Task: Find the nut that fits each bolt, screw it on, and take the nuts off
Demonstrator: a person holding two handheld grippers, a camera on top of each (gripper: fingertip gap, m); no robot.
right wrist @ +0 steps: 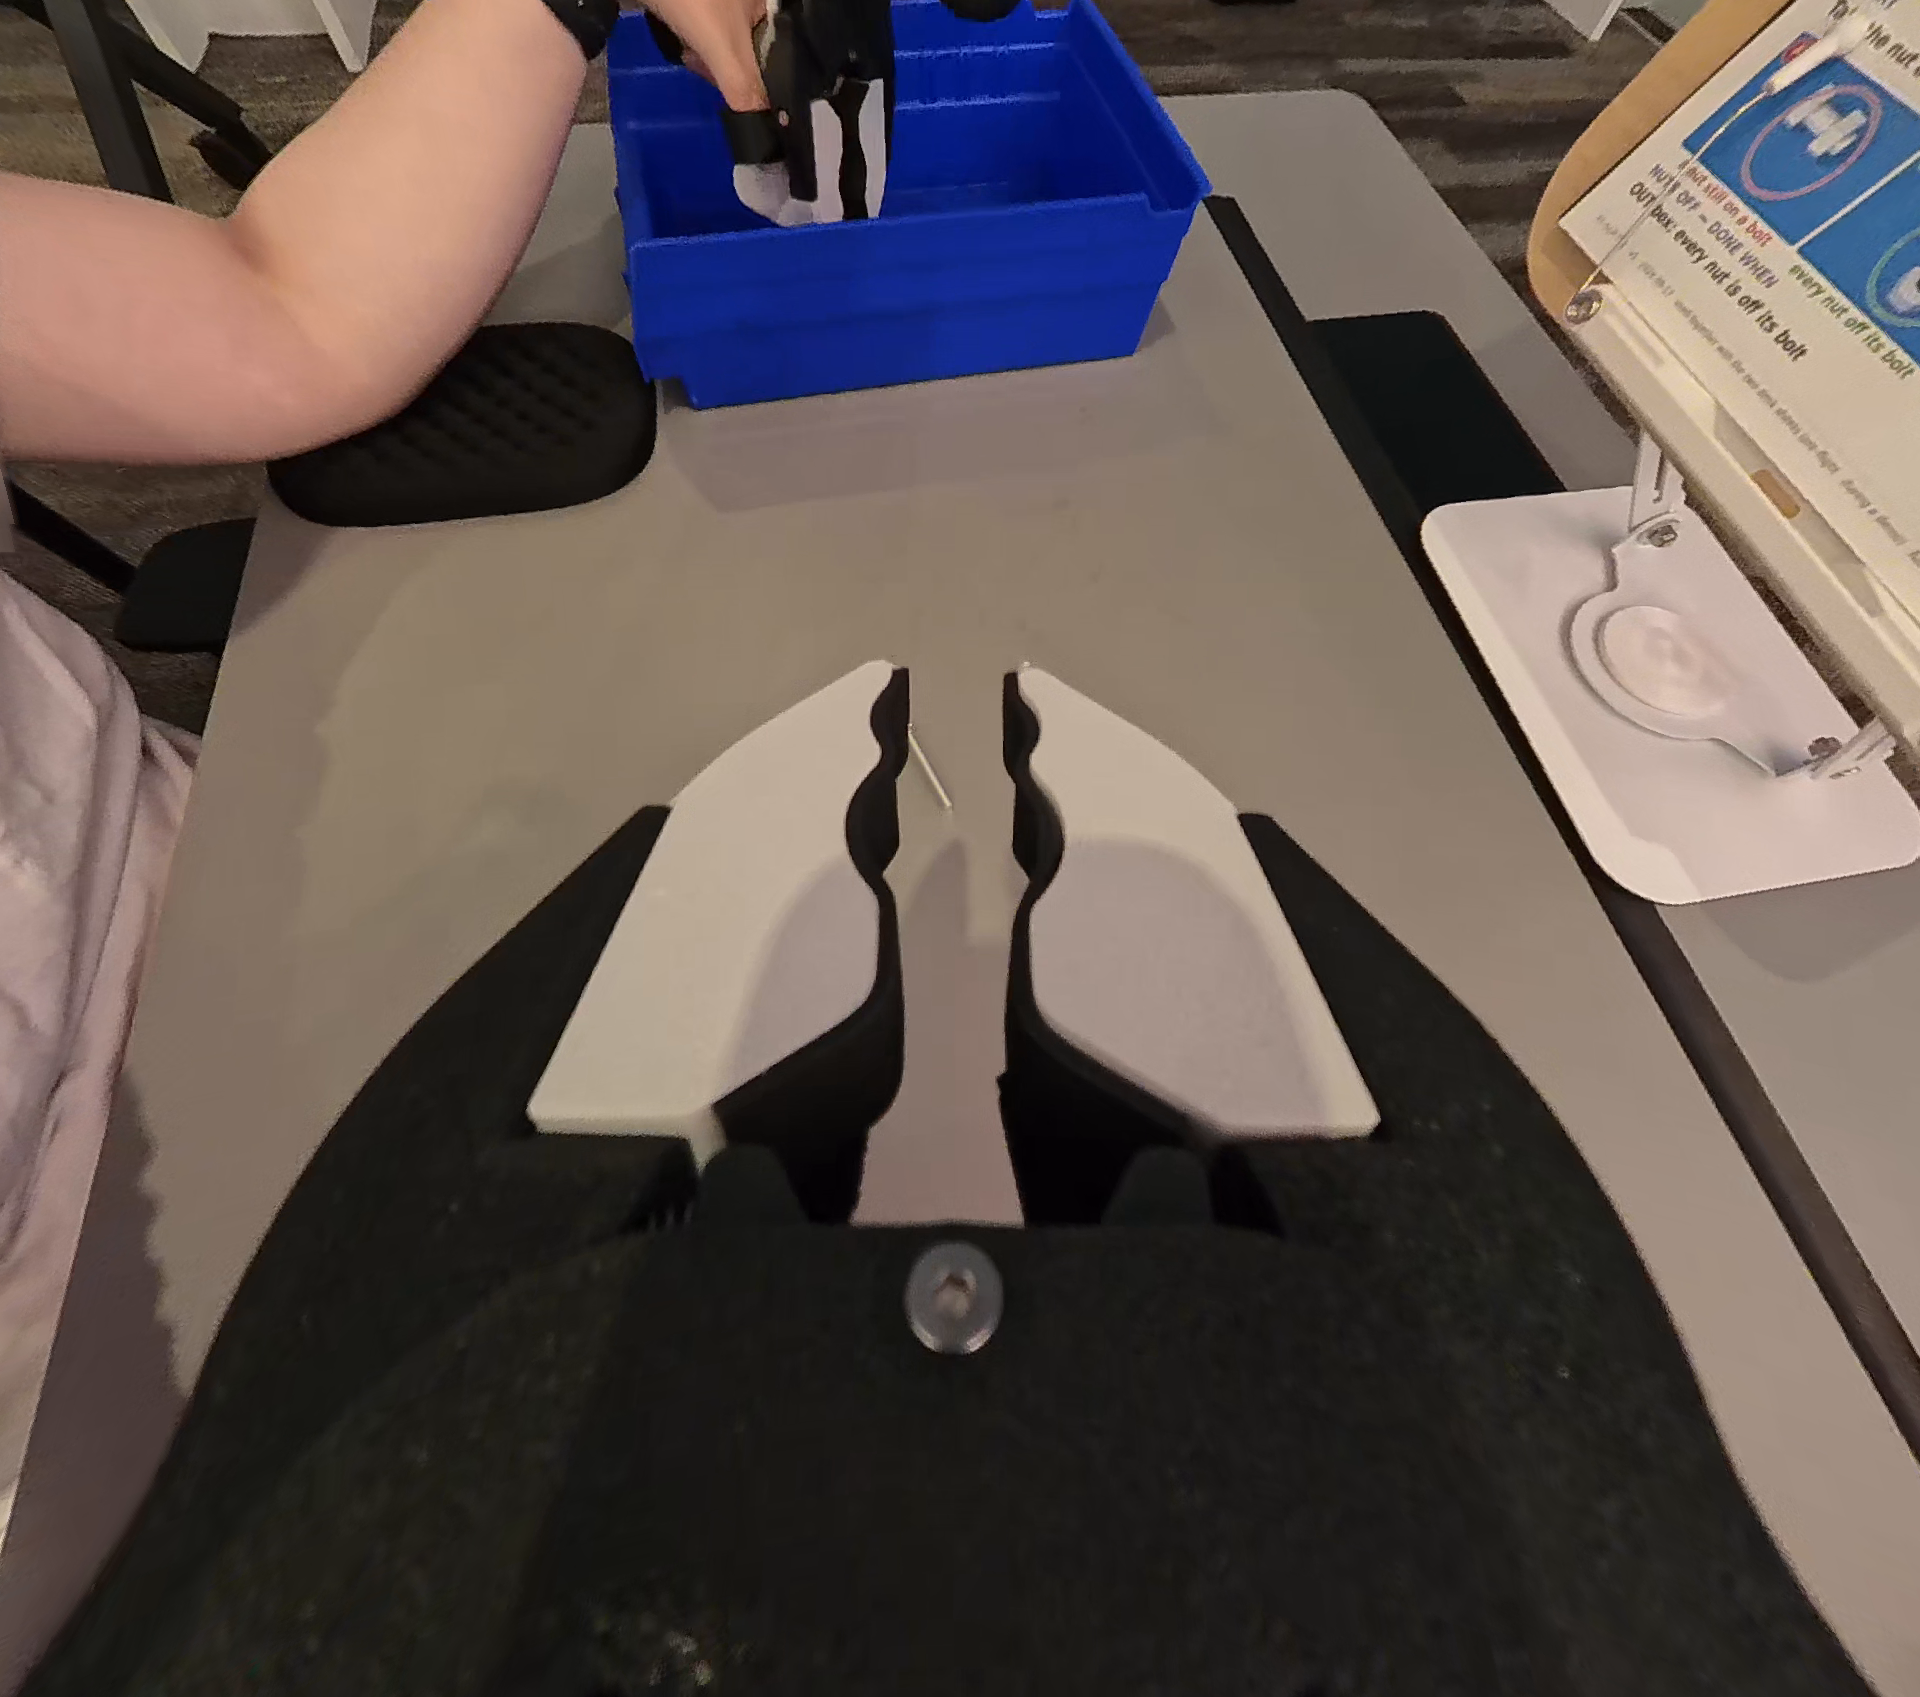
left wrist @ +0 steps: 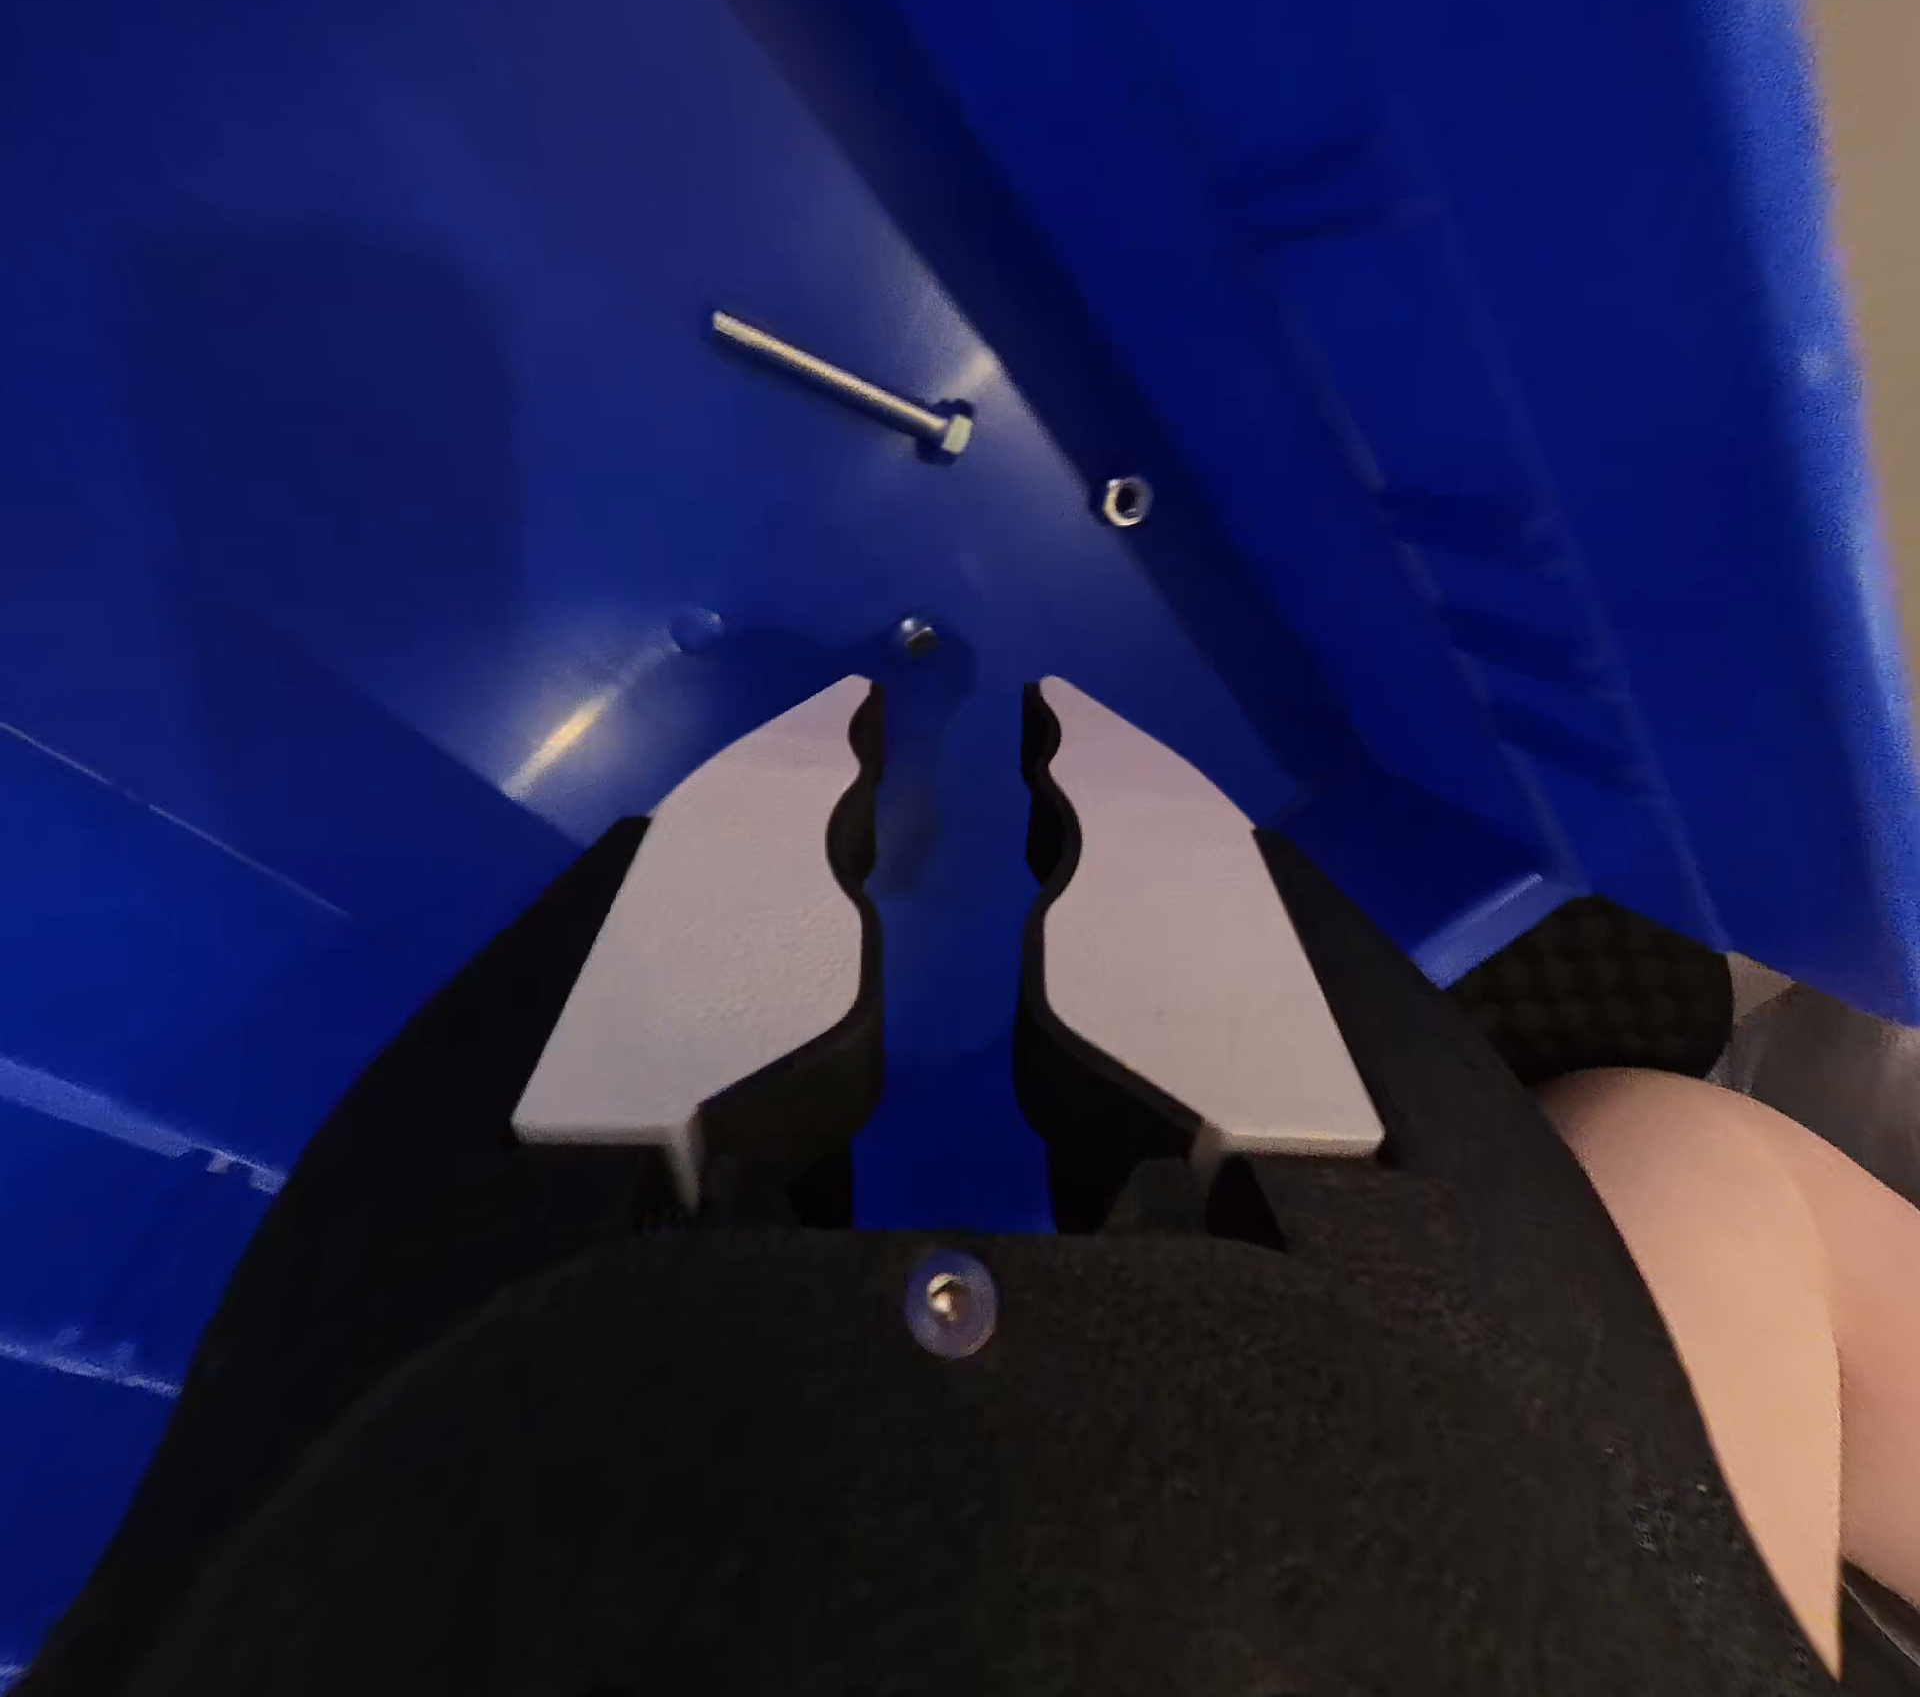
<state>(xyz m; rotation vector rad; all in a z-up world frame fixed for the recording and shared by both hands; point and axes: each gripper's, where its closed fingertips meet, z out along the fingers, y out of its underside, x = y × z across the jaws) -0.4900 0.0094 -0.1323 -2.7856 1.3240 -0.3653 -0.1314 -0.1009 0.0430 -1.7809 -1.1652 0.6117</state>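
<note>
In the left wrist view, a long silver bolt (left wrist: 842,385) lies on the floor of the blue bin (left wrist: 1351,193). A hex nut (left wrist: 1124,499) lies to its right near the bin wall. A smaller nut (left wrist: 916,637) sits just ahead of my left gripper (left wrist: 951,691), which is open and empty, its tips low over the bin floor. In the right wrist view, my right gripper (right wrist: 956,681) is open over the grey table (right wrist: 1039,504). A thin silver pin-like piece (right wrist: 928,769) shows between its fingers; I cannot tell whether it touches them. The left gripper (right wrist: 821,120) reaches down into the bin (right wrist: 904,297).
A black padded rest (right wrist: 468,421) lies left of the bin under the person's forearm (right wrist: 260,317). An instruction sheet on a board (right wrist: 1766,193) stands on a white base (right wrist: 1662,691) at the table's right edge. The hex nut (left wrist: 1124,499) is about 4 cm from my left fingertips and 40 cm from my right.
</note>
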